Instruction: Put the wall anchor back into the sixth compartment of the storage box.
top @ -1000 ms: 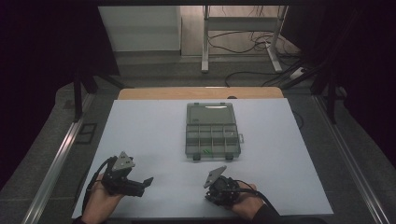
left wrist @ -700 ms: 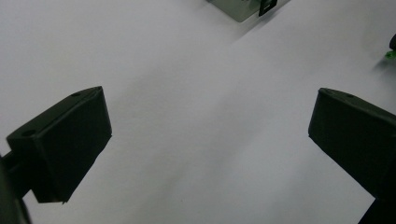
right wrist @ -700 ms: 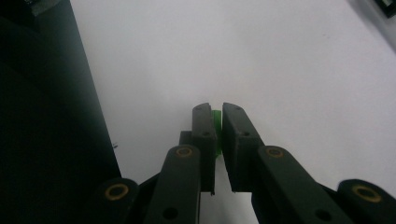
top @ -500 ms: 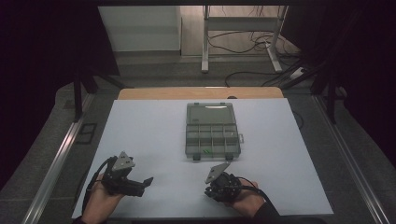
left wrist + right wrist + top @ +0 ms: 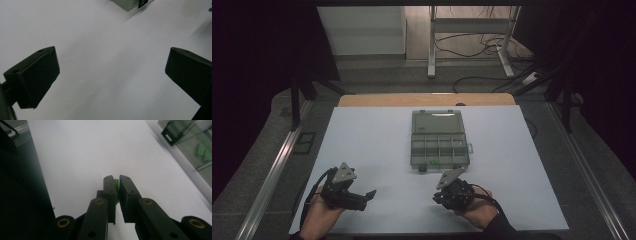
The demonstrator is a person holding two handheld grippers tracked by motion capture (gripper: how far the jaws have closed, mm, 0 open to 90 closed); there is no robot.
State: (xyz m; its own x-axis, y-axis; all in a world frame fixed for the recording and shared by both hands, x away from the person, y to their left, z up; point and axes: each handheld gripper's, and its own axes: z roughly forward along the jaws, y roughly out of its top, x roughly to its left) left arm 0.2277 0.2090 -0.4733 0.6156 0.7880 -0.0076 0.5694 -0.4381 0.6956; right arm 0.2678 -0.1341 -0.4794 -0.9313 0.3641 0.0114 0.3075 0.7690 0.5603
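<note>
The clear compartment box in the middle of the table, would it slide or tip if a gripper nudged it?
The compartment box lies flat and low on the smooth white table, so it would likely slide rather than tip. It looks like thin clear plastic, probably light and stiff. The small green parts inside might rattle or shift.

The compartment box [image 5: 439, 139] lies mid-table [image 5: 362, 135], behind the left gripper [image 5: 368, 196] and right gripper [image 5: 438, 196].

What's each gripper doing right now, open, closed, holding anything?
Left gripper: open, nothing between its jaws, over the white table.
Right gripper: closed on a small green piece.
</note>
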